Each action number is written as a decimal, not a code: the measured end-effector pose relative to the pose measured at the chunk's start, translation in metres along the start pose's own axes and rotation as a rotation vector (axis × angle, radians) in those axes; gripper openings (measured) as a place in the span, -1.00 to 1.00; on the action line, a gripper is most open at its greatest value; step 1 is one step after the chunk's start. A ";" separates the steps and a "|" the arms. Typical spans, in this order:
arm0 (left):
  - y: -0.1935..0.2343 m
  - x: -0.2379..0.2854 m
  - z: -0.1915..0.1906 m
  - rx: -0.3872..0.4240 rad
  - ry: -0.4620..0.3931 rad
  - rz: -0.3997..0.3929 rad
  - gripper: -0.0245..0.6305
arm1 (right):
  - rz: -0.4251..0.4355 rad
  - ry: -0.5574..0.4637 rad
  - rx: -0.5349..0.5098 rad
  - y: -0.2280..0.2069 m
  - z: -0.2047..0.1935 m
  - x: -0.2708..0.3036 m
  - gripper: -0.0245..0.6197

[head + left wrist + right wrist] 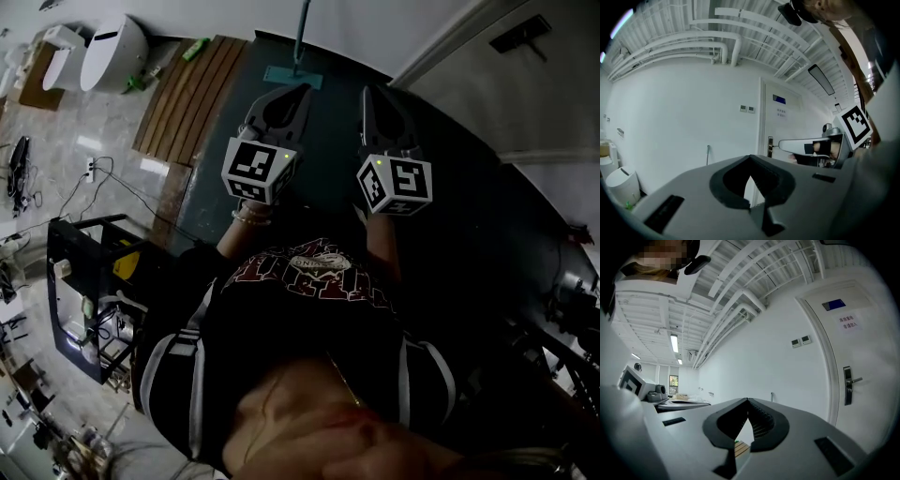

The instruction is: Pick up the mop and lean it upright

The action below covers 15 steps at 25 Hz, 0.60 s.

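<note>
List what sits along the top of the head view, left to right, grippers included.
white bin → wooden slatted board → mop → right gripper. The left gripper is left out because it overlaps the mop.

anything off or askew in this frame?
Nothing stands out. The mop stands upright against the white wall, its teal head flat on the dark floor. The left claw and right claw are both shut and empty, short of it.
</note>
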<state>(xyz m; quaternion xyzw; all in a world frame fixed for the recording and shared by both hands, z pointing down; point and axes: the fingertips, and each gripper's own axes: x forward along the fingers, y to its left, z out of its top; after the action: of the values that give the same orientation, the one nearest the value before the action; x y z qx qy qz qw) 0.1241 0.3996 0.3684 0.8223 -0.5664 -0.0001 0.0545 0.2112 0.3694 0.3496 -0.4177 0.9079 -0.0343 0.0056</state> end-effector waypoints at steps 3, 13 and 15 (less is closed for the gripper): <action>0.019 0.012 0.006 0.000 -0.006 -0.023 -0.81 | -0.022 0.006 -0.001 0.000 0.001 0.023 -0.87; 0.087 0.038 0.016 0.014 0.000 -0.092 -0.81 | -0.057 0.005 -0.009 0.022 0.005 0.098 -0.87; 0.101 0.041 0.016 0.016 0.005 -0.098 -0.81 | -0.072 0.012 -0.016 0.025 0.003 0.109 -0.87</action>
<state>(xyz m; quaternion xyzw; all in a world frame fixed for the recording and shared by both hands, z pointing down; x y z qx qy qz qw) 0.0441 0.3243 0.3641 0.8495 -0.5253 0.0037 0.0493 0.1208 0.3027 0.3474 -0.4501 0.8925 -0.0297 -0.0042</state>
